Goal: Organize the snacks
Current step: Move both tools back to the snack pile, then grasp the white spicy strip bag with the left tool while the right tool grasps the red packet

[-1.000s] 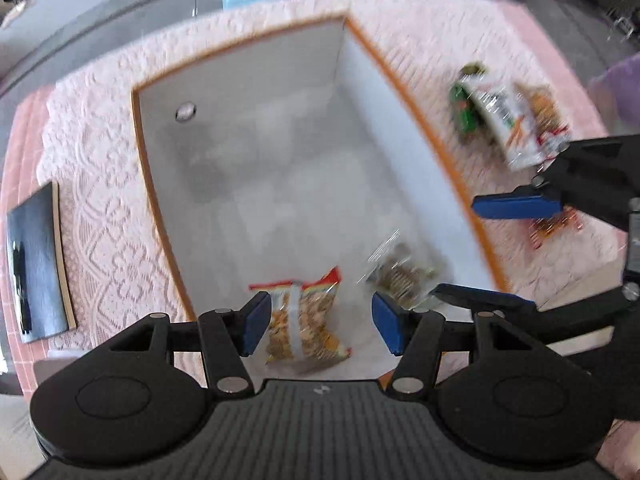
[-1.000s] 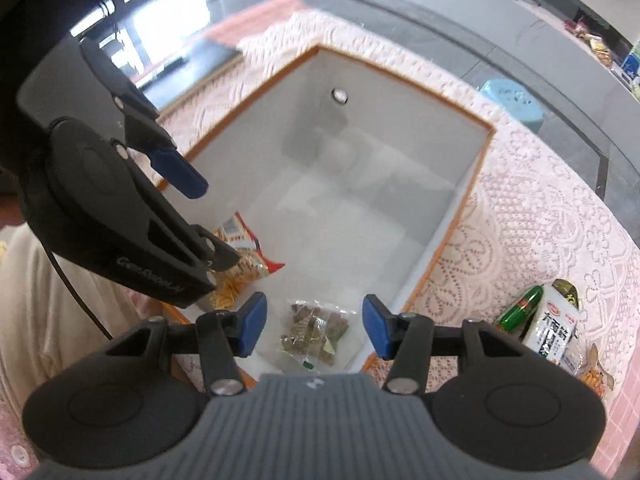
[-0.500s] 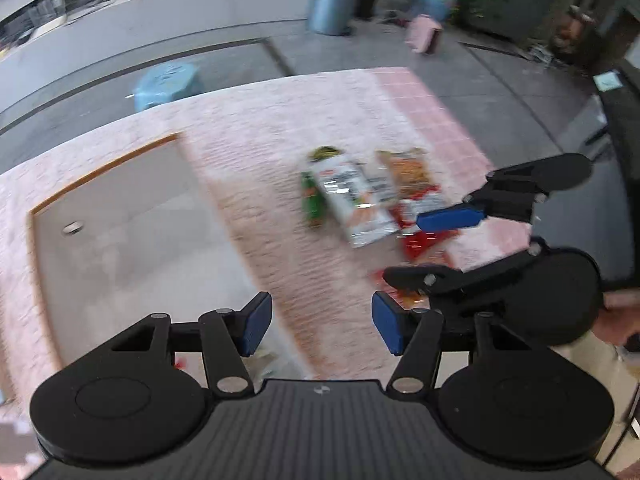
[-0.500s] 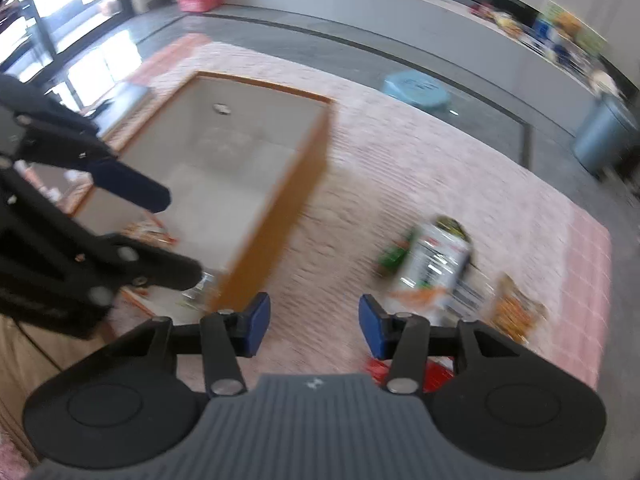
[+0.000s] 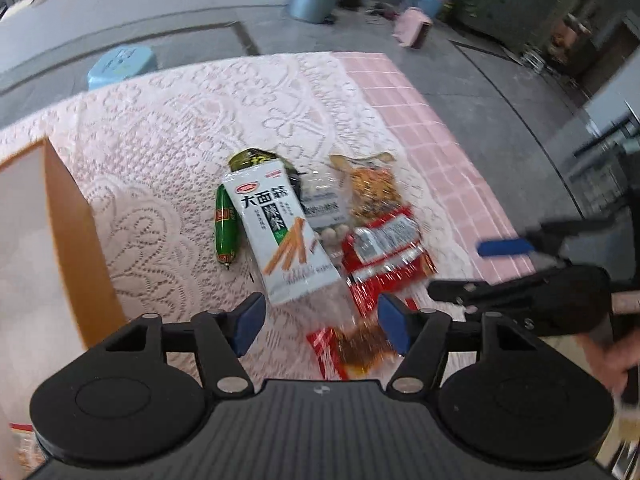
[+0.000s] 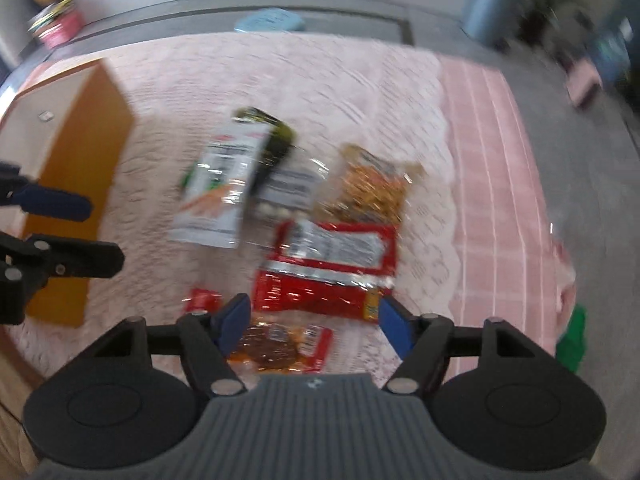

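Note:
A pile of snack packets lies on the lace cloth: a white stick-snack bag point(image 5: 278, 236) point(image 6: 218, 194), a green sausage point(image 5: 226, 229), a clear packet point(image 5: 324, 210), an orange snack bag point(image 5: 374, 188) point(image 6: 370, 190), a red packet point(image 5: 386, 258) point(image 6: 328, 268) and a small red-edged packet point(image 5: 352, 350) point(image 6: 280, 346). My left gripper point(image 5: 322, 322) is open and empty just above the small packet. My right gripper point(image 6: 314, 326) is open and empty over the small packet and the red one. The wooden box point(image 5: 76, 232) point(image 6: 80, 184) stands at the left.
The right gripper point(image 5: 520, 264) shows at the right of the left wrist view. The left gripper point(image 6: 44, 232) shows at the left of the right wrist view. A pink checked cloth edge point(image 5: 432, 128) runs to the right. A blue stool point(image 5: 122, 64) stands behind the table.
Both grippers have swung right, away from the box with its two dropped packets, and now face the snack pile. Both stay open and empty.

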